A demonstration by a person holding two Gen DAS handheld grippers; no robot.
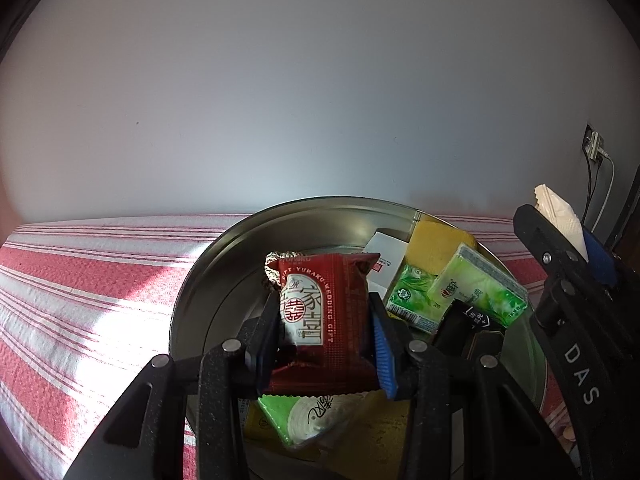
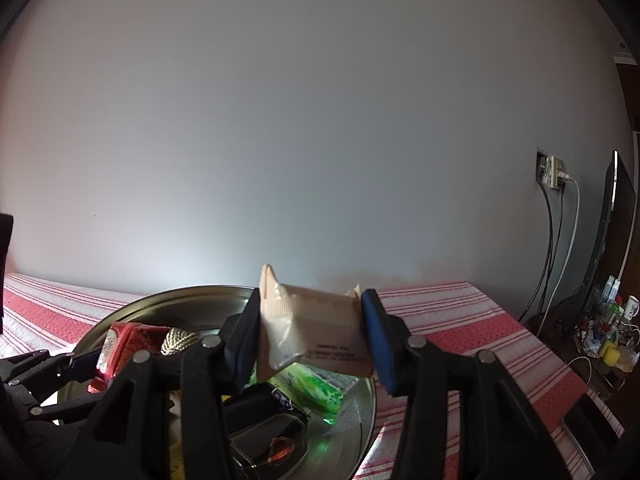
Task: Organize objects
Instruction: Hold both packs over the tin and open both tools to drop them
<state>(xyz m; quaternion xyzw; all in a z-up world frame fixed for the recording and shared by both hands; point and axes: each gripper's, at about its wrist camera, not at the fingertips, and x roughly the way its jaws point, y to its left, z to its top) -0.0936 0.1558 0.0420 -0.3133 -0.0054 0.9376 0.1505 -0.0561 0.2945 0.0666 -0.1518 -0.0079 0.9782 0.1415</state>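
the red pack (image 1: 326, 322) is pinched between the two pads of the left gripper (image 1: 326, 344). it hangs over the middle of the round metal tray (image 1: 208, 280), above the other things. the right gripper (image 2: 312, 332) squeezes a beige pack (image 2: 316, 328) and holds it up over the right side of the tray. so both grippers are closed, each on its own pack.

in the tray lie two green packs (image 1: 476, 284), a yellow sponge (image 1: 436, 246) by the far rim, a white box (image 1: 386, 252), a ball of string (image 1: 274, 270) behind the red pack, and a black pack (image 1: 466, 322). another green pack (image 1: 298, 418) lies near the front rim, under the left gripper. the tray sits on a red and white striped cloth (image 1: 80, 292).

i think the step now is to carry the two packs to their spots. i cannot tell where those spots are. to do it well, keep the squeeze soft but firm, since the packs are thin and can slip or crumple. move one gripper at a time, because the two are close and could bump. lift high enough to pass the rim. set each pack down flat, then let go.
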